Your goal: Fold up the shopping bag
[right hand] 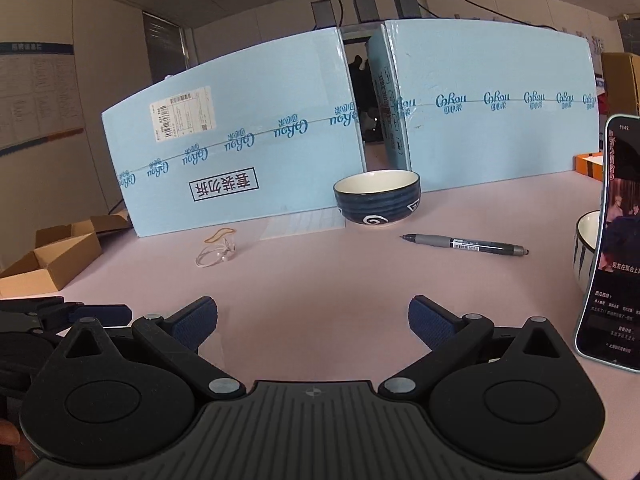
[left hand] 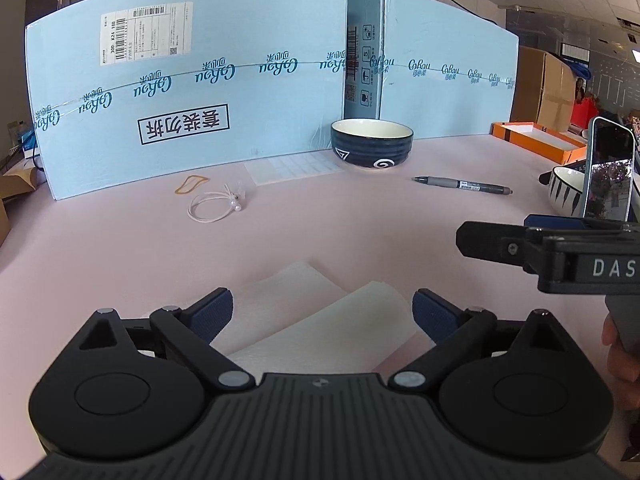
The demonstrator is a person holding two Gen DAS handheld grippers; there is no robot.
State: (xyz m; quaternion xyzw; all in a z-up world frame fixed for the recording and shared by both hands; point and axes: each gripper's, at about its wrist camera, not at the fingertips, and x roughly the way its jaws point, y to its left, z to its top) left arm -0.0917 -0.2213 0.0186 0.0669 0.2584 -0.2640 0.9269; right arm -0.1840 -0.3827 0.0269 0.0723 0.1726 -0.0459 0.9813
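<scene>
Black and wide open, the left gripper (left hand: 322, 316) hovers low over a pink table (left hand: 360, 232), its blue pads (left hand: 212, 314) standing apart with nothing pressed between them. Directly beneath and between those pads lies the white shopping bag (left hand: 320, 320), already folded into flat overlapping layers; its near edge is hidden under the gripper's body, so its full outline cannot be made out. Seen from its own camera, the right gripper (right hand: 312, 322) is also spread open over bare tabletop, holding nothing; only a faint pale corner near its left pad hints at the bag, too unclear to confirm. In the left view the right gripper juts in from the right edge, cut off by the frame, with part of a hand (left hand: 618, 344) barely visible below it. Farther back sit a dark blue bowl (left hand: 372, 142), a grey pen (left hand: 462, 185), a rubber band (left hand: 192, 184) and a white hair tie (left hand: 214, 206), all well apart from the bag. A phone (right hand: 614, 240) stands cropped at the right, partly hiding a second bowl (right hand: 586, 246). Light blue cartons (left hand: 192, 92) wall off the table's far side.
</scene>
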